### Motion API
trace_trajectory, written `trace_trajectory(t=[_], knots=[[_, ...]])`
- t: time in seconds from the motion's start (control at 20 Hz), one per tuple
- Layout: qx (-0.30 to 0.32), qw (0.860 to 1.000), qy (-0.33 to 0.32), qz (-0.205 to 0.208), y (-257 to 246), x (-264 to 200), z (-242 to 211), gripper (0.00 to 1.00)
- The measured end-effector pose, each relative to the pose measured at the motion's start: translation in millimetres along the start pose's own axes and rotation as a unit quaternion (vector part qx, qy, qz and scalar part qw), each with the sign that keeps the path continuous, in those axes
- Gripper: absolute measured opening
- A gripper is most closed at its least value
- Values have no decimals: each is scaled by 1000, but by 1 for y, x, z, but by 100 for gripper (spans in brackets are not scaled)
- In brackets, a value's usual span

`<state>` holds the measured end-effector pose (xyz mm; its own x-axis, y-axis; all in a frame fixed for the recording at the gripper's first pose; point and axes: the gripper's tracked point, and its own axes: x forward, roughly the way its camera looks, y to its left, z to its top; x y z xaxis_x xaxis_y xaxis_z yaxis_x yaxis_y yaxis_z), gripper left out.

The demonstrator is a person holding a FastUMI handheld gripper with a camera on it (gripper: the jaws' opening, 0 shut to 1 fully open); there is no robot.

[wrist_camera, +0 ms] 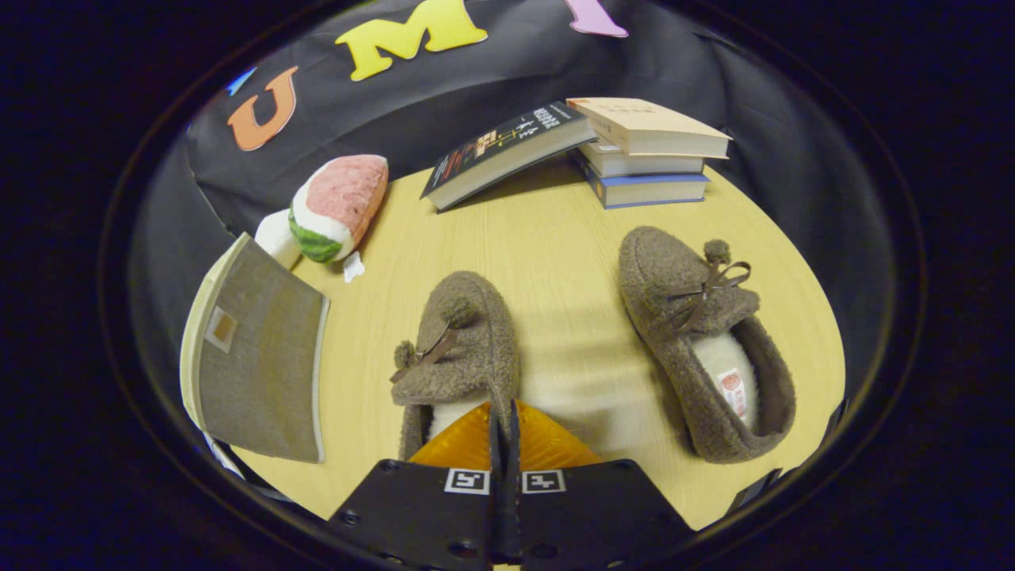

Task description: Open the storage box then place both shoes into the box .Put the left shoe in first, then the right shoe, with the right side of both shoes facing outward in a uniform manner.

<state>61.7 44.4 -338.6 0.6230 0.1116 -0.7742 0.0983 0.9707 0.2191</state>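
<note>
Fingers pressed together, no gap between them; gripper (504, 420) closed on nothing that can be seen. Fingertips sit at the heel end of the near shoe (460, 349), at or just over its opening; contact cannot be confirmed.

Near shoe: brown fleece slipper, pale lining, toe pointing away from the fingers, small bow and pompoms on top. Lies flat on the table (555, 238).

Second shoe (702, 341): same make, to the right of the first and well apart from it, also flat, toe away. Opening faces up, a small label visible on the insole. Bow with pompom across the vamp.

Storage box (254, 357): left of the near shoe, grey fabric, cream edging, small tag on the face. Its flat grey panel is tilted; whether the box is open or shut cannot be told from this angle.

Beyond the box: plush toy (337, 206), pink top, white band, green stripe, lying on its side near the table's far left edge.

Far side of table: stack of books (646, 159); one dark-covered book (507, 151) leans with its edge resting on the stack, other edge on the table.

Both shoes outside the box.
</note>
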Motion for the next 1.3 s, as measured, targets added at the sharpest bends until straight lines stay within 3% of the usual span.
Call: trace_trajectory(t=[0.3, 0.7, 0.95, 1.3], knots=[[28, 999, -33, 22, 41, -59, 27, 0], [31, 992, -102, 68, 156, -140, 95, 0], [11, 989, -103, 101, 255, -143, 92, 0], [18, 992, -27, 119, 348, -91, 34, 0]])
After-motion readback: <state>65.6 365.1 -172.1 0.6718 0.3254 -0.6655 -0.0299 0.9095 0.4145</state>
